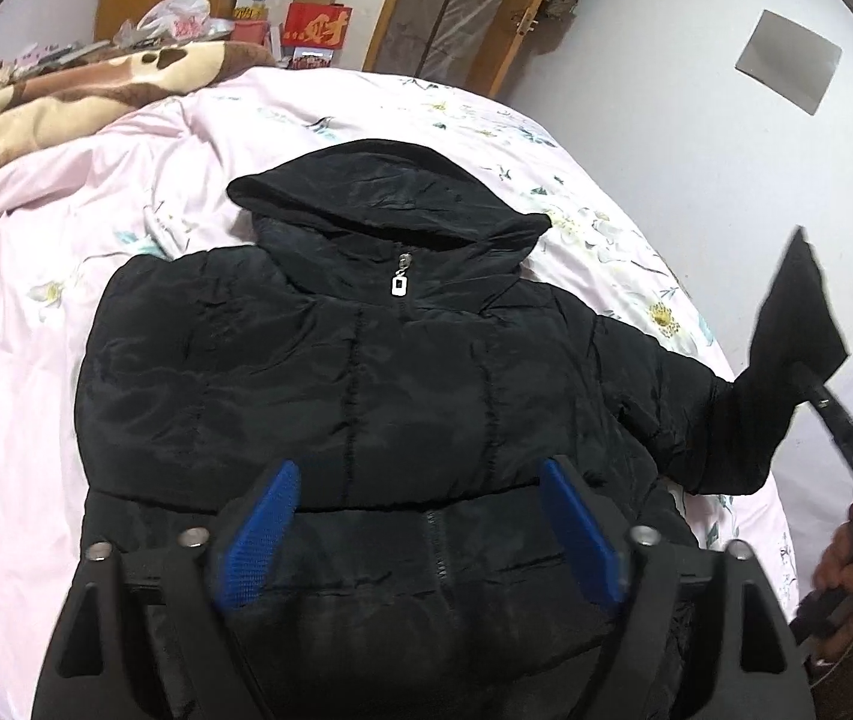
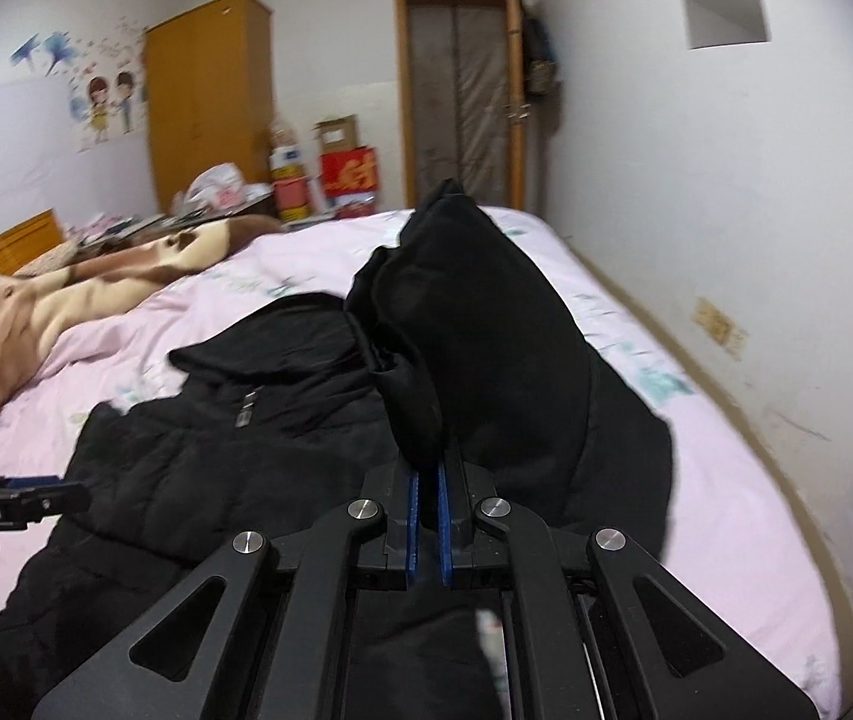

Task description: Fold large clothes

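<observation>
A black hooded puffer jacket (image 1: 366, 372) lies face up on the pink bed, hood toward the far side, zipper closed. My left gripper (image 1: 420, 480) is open and hovers over the jacket's lower front, holding nothing. My right gripper (image 2: 429, 474) is shut on the cuff of the jacket's right sleeve (image 2: 486, 312) and holds it lifted above the bed. In the left wrist view the lifted sleeve (image 1: 786, 348) rises at the right edge. The jacket body (image 2: 216, 450) lies to the left in the right wrist view.
The pink floral duvet (image 1: 36, 330) covers the bed. A brown and cream blanket (image 1: 36, 108) is bunched at the headboard end. Boxes and bags (image 1: 312, 24) stand beyond the bed by a wooden wardrobe (image 2: 210, 96). A white wall (image 2: 726, 210) runs close along the right.
</observation>
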Motion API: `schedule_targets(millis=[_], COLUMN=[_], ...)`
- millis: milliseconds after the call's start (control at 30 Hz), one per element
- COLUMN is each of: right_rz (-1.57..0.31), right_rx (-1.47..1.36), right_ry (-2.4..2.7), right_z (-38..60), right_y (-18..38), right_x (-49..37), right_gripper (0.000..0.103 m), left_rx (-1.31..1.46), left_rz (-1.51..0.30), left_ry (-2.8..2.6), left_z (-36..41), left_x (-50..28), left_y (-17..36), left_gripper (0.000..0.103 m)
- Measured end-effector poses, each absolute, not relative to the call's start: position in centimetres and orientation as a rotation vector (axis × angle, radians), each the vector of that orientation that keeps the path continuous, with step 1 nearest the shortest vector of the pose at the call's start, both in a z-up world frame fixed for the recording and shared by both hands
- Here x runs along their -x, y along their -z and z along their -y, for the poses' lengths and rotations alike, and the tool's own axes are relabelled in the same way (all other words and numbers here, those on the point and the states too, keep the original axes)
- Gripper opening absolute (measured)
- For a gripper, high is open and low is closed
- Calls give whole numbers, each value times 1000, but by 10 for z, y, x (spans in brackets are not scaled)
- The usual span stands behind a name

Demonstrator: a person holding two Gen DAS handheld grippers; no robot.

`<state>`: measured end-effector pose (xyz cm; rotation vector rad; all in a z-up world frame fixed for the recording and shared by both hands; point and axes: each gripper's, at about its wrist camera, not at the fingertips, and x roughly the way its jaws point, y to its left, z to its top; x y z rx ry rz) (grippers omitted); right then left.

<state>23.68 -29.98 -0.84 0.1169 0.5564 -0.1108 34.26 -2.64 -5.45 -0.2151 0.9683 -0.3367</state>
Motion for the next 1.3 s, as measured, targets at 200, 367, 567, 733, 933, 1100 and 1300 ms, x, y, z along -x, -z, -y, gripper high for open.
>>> schedule_targets(millis=[200,367,567,733,933,1100,1300], right_rz=[-655,-778,-840,-775,-742,-759,-757], right_rx=[-106,-119,-161,-181,-205,-175,-244], right_ry=[12,-54,-110,-153,-53,54,118], right_z=[257,249,260,277,319,349,376], right_y=[41,78,91,72,65,72,82], right_x=[-262,-270,-259,-232,-199,-188,-184], right_gripper=[5,8,38,63,63,63,63], left_rx=[302,321,359,385,284,301,204], left_rz=[-1019,-1043,-1103,-1171,-1186,-1209,-1272], left_ry=[378,420,471,502,487,457,398], left_z=[16,35,69,104,152,172,197], left_x=[-351,-360,-379,-398,-408,-418,-414], left_y=[63,67,78,95,109,122,134], left_gripper=[89,89,89,89,89,89,49])
